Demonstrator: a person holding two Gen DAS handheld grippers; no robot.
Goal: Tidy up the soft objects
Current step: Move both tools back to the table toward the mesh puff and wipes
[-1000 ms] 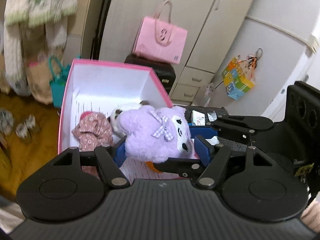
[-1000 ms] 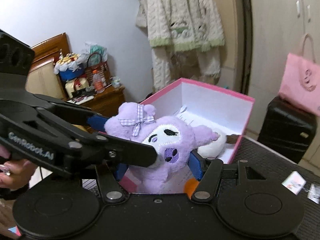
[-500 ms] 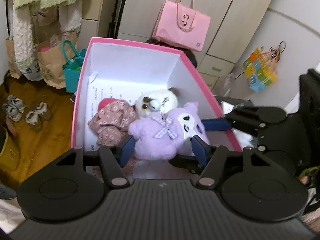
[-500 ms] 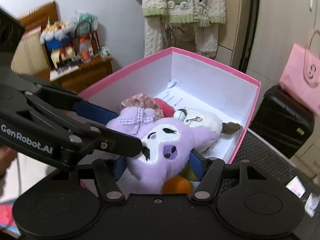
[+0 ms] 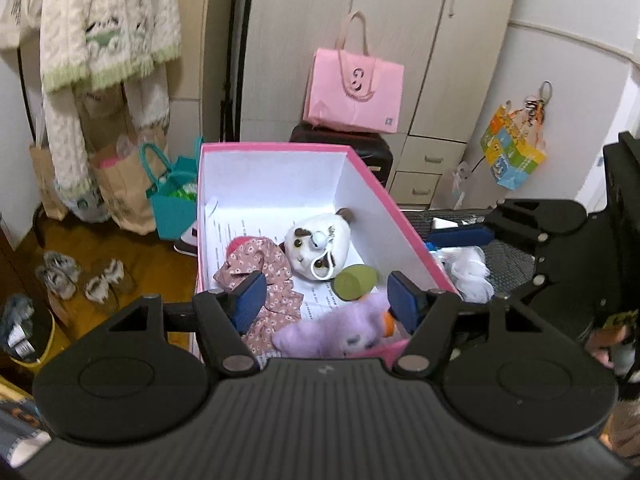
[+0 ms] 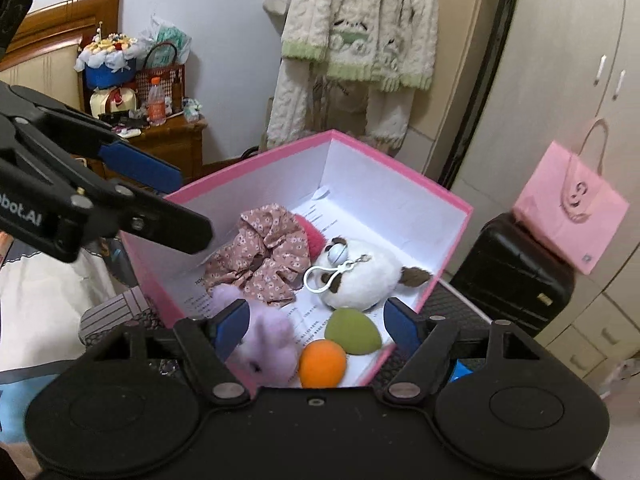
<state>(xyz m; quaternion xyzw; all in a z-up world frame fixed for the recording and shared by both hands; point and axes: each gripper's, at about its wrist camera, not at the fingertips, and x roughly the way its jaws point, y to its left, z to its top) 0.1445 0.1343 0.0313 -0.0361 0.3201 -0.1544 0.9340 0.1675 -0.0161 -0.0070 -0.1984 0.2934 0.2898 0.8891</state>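
in the left wrist view, shoes (image 5: 80,278) sit on the wooden floor at far left, with paper bags (image 5: 120,184) and a teal bag (image 5: 174,200) under a hanging knit cardigan (image 5: 104,28). next comes the pink box (image 5: 276,148), white inside, with printed paper on its floor. inside it, from left: a floral scrunchie (image 5: 260,264), a white plush with a keyring clip (image 5: 316,248), and a green egg-shaped ball (image 5: 354,282). the purple plush (image 5: 332,330) lies low at the near end of the box, between the blue pads of the left gripper (image 5: 326,300) but free of them; those jaws stand apart and have just been opening. to the right, outside the box wall, a white fluffy thing (image 5: 468,268) lies on the dark mat, too blurred to name.

in the right wrist view, the left gripper reaches in from the left edge above the box. the right gripper (image 6: 316,326) hovers over the box's near end, fingers spread and just been widening. the purple plush (image 6: 264,342) rests by its left pad, perhaps brushing it, beside an orange ball (image 6: 322,364). further right, a pink tote (image 6: 570,208) sits on a black suitcase (image 6: 512,264).
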